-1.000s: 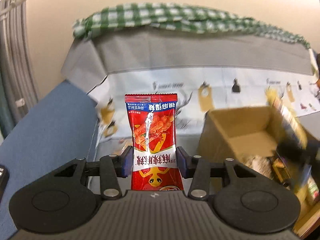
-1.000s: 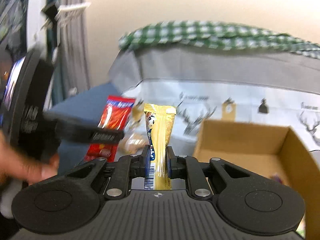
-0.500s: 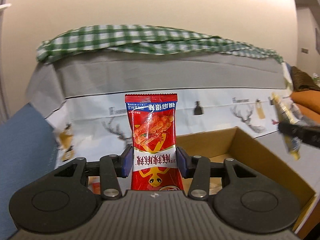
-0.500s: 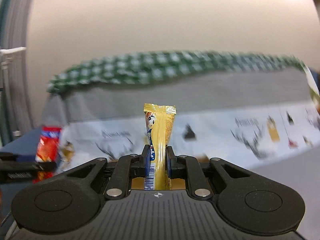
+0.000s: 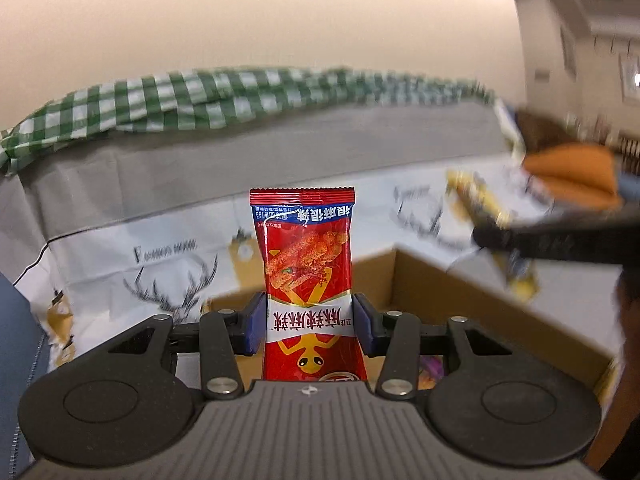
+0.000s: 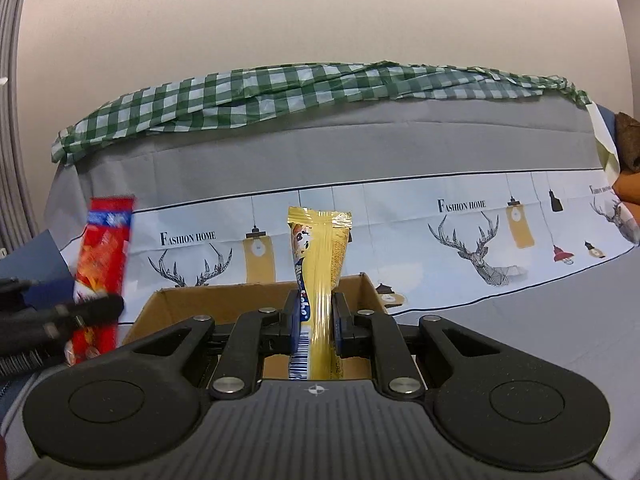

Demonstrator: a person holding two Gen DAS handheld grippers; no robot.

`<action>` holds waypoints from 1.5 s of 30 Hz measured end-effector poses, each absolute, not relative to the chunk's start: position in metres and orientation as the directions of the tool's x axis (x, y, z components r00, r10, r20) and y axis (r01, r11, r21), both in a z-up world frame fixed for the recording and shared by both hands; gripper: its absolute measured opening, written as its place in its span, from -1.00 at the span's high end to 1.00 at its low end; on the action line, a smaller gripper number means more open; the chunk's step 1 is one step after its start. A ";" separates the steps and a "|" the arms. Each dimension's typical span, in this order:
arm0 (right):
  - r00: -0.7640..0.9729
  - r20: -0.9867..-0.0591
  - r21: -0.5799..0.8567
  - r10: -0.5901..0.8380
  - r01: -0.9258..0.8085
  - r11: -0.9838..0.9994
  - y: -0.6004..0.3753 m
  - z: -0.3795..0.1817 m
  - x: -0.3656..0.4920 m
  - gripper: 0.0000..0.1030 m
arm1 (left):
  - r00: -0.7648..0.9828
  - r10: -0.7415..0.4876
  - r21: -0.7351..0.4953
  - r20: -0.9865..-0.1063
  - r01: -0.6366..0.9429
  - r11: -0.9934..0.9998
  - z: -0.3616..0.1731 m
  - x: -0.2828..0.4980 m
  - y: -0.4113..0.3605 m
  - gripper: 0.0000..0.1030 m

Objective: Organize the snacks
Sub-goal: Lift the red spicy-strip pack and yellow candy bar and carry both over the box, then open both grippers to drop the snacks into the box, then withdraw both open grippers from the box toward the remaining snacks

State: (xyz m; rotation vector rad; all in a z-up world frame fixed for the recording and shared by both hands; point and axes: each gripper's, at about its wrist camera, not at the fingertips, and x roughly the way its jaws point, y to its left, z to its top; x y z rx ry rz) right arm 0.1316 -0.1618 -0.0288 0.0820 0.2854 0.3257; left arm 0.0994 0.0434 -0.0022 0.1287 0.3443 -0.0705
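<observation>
Snacks are clamped in both of my grippers, one packet each.

From the left wrist camera, I see the left gripper (image 5: 309, 322) closed about halfway on a red snack packet (image 5: 307, 276). It stands upright between the blue pads (image 5: 256, 322), with a crimped top edge, a blue band of white characters, a photo of spicy sticks and a yellow cartoon frog near the bottom. Behind it lies an open cardboard box (image 5: 460, 284), its far corner at about 1 o'clock from the packet. At 3 o'clock, blurred, the right gripper (image 5: 532, 236) carries a yellow snack bar (image 5: 476, 200) above the box's right wall. A green checked cloth (image 5: 224, 98) lies along the top of a grey deer-print sheet (image 5: 160, 256).

From the right wrist camera, I see the right gripper (image 6: 316, 320) pinched narrow on the yellow snack bar (image 6: 318, 256), which is upright and slim, with a cartoon face, blue lettering and a barcode low down. The cardboard box (image 6: 200, 304) sits directly behind it. At 9 o'clock, blurred, the left gripper (image 6: 84, 312) holds the red snack packet (image 6: 102, 256) beside the box's left wall. The green checked cloth (image 6: 304, 86) tops the deer-print sheet (image 6: 460, 232).
</observation>
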 end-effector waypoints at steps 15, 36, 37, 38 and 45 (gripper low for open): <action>0.902 -0.290 0.079 0.320 -0.311 0.947 -0.148 -0.032 0.137 0.69 | 0.919 -0.098 -0.033 -0.382 0.093 0.995 -0.008 0.114 0.060 0.03; 0.903 -0.303 0.052 0.304 -0.302 0.952 -0.141 -0.037 0.138 -0.22 | 0.942 -0.068 0.002 -0.329 0.073 0.997 -0.005 0.105 0.061 -0.48; 0.903 -0.303 0.053 0.304 -0.302 0.952 -0.141 -0.037 0.139 -0.22 | 0.942 -0.065 0.002 -0.329 0.070 0.998 -0.005 0.105 0.062 -0.48; 0.904 -0.303 0.055 0.303 -0.301 0.952 -0.141 -0.037 0.139 -0.22 | 0.943 -0.059 0.008 -0.328 0.066 0.998 -0.005 0.104 0.064 -0.45; 0.897 -0.306 0.087 0.320 -0.308 0.947 -0.133 -0.038 0.137 -0.25 | 0.945 0.008 0.062 -0.326 0.012 0.998 -0.003 0.098 0.082 -0.12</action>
